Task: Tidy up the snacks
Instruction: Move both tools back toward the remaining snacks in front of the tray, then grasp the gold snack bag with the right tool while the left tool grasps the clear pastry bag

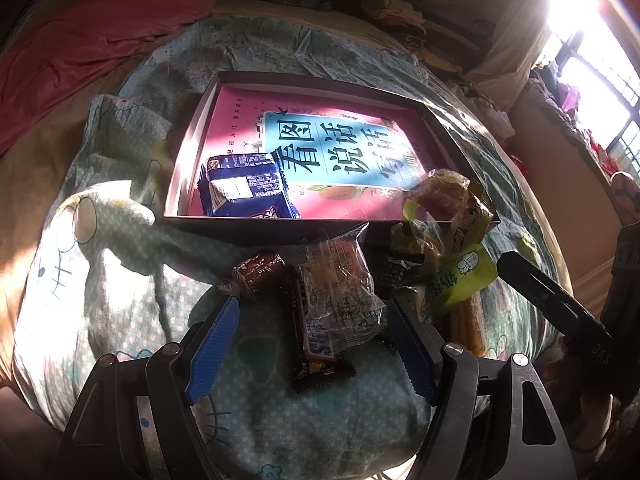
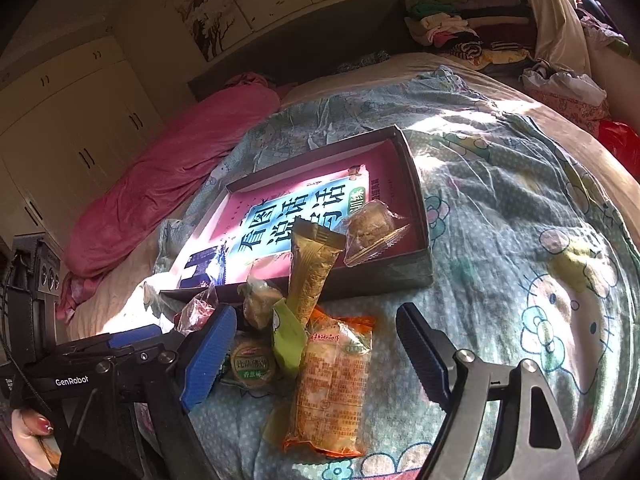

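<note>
While both grippers hang with jaws apart, gripping nothing, the left gripper [image 1: 310,340] straddles a clear-wrapped snack [image 1: 344,292] on a dark bar [image 1: 316,356]. An orange pack [image 2: 334,384] lies between the right gripper [image 2: 316,348] fingers, untouched. Just beyond both sits the box [image 2: 420,200], blue pack [image 1: 246,188] inside.

The quilt [image 2: 500,208] on the bed is soft, matt printed cloth, creased all over. The shallow box [image 1: 460,152] looks like matt dark cardboard, with a glossy paper book cover [image 1: 340,148] lying inside. The snack wrappers are shiny crinkled plastic film: a blue packet [image 1: 248,190], a clear one [image 1: 344,292], an orange one [image 2: 334,384]. The pads [image 1: 212,348] of the hand-held grippers are ribbed blue rubber on matt black arms.
</note>
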A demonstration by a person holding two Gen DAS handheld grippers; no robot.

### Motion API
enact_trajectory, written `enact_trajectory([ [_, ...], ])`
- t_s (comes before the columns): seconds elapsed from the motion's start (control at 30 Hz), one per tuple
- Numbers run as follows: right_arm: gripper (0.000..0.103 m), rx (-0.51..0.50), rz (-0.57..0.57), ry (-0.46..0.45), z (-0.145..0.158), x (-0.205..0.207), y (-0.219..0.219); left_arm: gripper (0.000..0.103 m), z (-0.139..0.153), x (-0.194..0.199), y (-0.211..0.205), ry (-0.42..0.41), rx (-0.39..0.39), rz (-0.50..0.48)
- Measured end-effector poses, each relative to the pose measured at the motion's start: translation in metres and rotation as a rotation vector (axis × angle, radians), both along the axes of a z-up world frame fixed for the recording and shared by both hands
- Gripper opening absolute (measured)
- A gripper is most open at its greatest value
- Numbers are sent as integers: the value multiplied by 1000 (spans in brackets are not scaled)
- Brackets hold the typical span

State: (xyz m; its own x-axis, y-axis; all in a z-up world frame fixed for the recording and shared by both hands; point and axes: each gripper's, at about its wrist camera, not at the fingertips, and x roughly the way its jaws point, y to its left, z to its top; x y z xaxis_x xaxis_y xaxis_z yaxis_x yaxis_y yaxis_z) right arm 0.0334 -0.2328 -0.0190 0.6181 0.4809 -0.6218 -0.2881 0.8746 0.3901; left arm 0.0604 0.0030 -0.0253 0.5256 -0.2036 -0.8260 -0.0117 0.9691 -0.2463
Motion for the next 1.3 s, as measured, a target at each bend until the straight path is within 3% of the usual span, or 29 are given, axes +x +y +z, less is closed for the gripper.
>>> enact_trajectory([
  [0.47, 44, 129, 16, 64, -13, 34, -1, 75, 1, 0, -3, -23, -33, -23],
  [0.73, 37, 139, 34, 122, -24, 44, 6, 74, 0, 3, -7, -24, -27, -31],
  [1.03, 27, 134, 91, 105, -25, 42, 18, 72, -5, 10, -7, -4, -61, -25],
  [1.1, 25, 145, 92, 91, -24, 40, 16, 59, -6, 12, -6, 4, -74, -22],
  [1.3, 20, 189, 73, 45, -15, 37, 2, 43, -12, 18, -6, 28, -104, -23],
])
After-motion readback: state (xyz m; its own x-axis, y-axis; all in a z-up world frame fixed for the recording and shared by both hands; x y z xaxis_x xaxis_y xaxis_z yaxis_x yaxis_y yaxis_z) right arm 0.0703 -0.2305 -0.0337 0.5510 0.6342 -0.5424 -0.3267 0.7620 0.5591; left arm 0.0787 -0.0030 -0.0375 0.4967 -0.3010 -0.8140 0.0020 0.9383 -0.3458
